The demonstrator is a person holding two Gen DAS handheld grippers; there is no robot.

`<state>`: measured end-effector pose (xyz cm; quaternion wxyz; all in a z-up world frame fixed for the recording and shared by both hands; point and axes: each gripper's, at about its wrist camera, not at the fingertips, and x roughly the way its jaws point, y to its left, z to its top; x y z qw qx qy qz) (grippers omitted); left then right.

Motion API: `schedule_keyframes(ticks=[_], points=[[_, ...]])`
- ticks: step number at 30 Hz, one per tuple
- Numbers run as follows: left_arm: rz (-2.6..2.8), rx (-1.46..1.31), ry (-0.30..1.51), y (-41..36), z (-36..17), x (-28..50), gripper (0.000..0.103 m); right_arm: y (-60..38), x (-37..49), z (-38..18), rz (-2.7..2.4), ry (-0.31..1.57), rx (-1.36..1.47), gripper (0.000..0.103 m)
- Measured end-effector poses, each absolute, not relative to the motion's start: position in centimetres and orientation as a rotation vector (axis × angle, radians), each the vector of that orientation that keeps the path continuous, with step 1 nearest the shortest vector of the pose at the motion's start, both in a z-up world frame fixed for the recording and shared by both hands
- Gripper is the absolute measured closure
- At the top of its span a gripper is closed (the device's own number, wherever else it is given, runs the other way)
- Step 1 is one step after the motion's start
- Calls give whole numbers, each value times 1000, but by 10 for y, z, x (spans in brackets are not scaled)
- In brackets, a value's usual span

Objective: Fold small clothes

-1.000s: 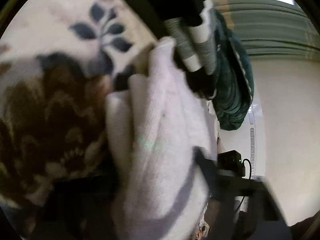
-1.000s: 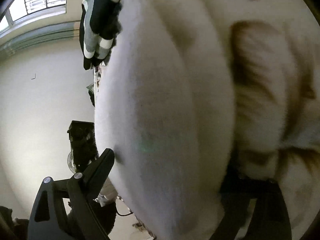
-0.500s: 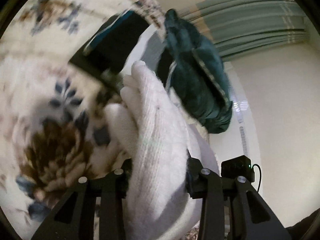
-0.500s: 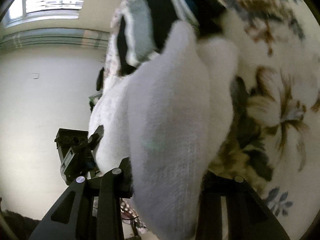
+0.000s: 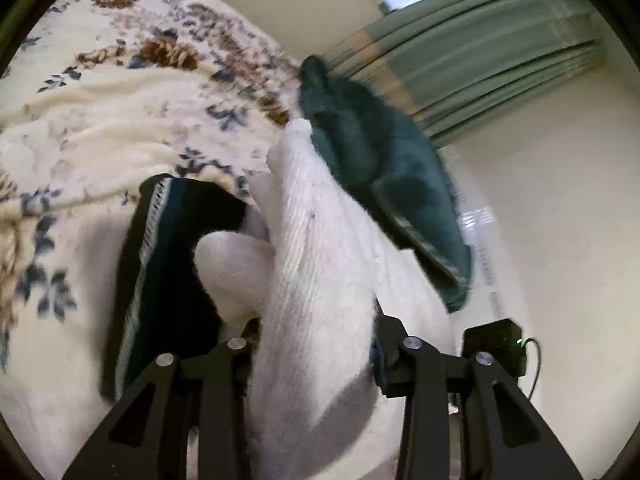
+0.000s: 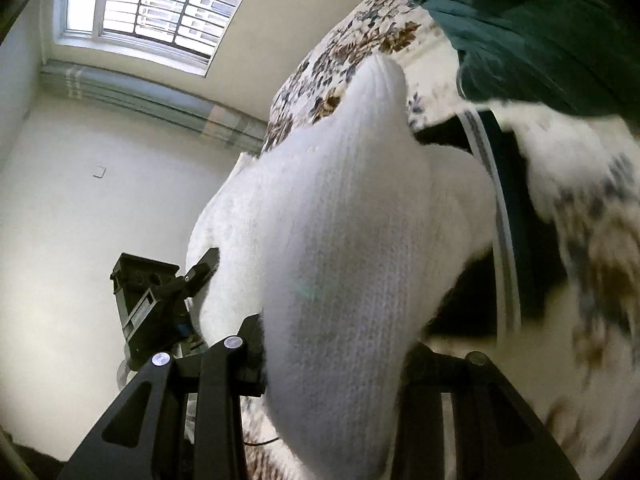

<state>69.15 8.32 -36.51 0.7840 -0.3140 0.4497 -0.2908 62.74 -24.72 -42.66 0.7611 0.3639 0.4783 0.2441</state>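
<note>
A white ribbed knit sock (image 5: 320,248) hangs lifted between both grippers, above a floral blanket (image 5: 100,120). My left gripper (image 5: 316,328) is shut on one end, with a rounded fold of the sock bulging to the left of its fingers. My right gripper (image 6: 332,344) is shut on the other end of the white sock (image 6: 340,220), which fills the middle of the right wrist view. The left gripper's black body (image 6: 160,300) shows at the sock's far edge in that view.
A black garment with a striped band (image 5: 160,272) lies on the blanket under the sock, also the black garment (image 6: 508,216). A dark green garment (image 5: 384,184) is heaped beyond it. Past the bed are a pale wall (image 6: 80,200), curtains (image 5: 500,48) and a window (image 6: 160,4).
Both grippers have risen away from the blanket with the white sock. The right jaws closed onto it. The black garment and green heap now lie farther below.
</note>
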Motion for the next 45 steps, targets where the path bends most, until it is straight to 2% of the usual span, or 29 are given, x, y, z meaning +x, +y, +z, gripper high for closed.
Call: schedule_keyframes(ticks=[3,5,7,10,13,15,16,17,21,24,27,29,31,36,45], points=[[-573,-618,1084,81,-415,714,64,-245,662,-472,501,1080,777,65],[-573,-657,1112,86,-430,715,60,-241,680,-501,454,1122,761,58],[-570,-652,1086,92,-420,705,59,-242,688,-518,390,1180,705,38],[-488,-529,1022,95,-391,686,59,-246,676,-505,322,1174,651,29],[-395,-398,955,93,-367,662,59,-253,660,-478,148,1120,481,28],[-342,-315,932,84,-359,649,43,-248,640,-455,56,1065,383,28],[-313,-254,930,76,-363,651,26,-243,631,-446,33,1043,343,28],[-283,-188,929,65,-367,653,19,-236,627,-439,30,1029,319,28],[-235,-68,988,45,-390,663,18,-203,621,-436,-8,1054,237,28],[-220,-86,1030,46,-405,669,12,-184,622,-455,-74,1131,164,28],[-208,-96,1018,49,-387,657,11,-181,626,-464,-125,1153,146,27],[-191,-70,995,45,-372,646,11,-181,627,-462,-150,1155,146,21],[-171,-51,995,42,-361,633,8,-180,616,-445,-180,1128,134,0],[-124,11,989,35,-328,595,7,-176,581,-408,-228,1098,73,0],[-85,18,922,35,-238,515,7,-178,499,-313,-285,1020,66,0]])
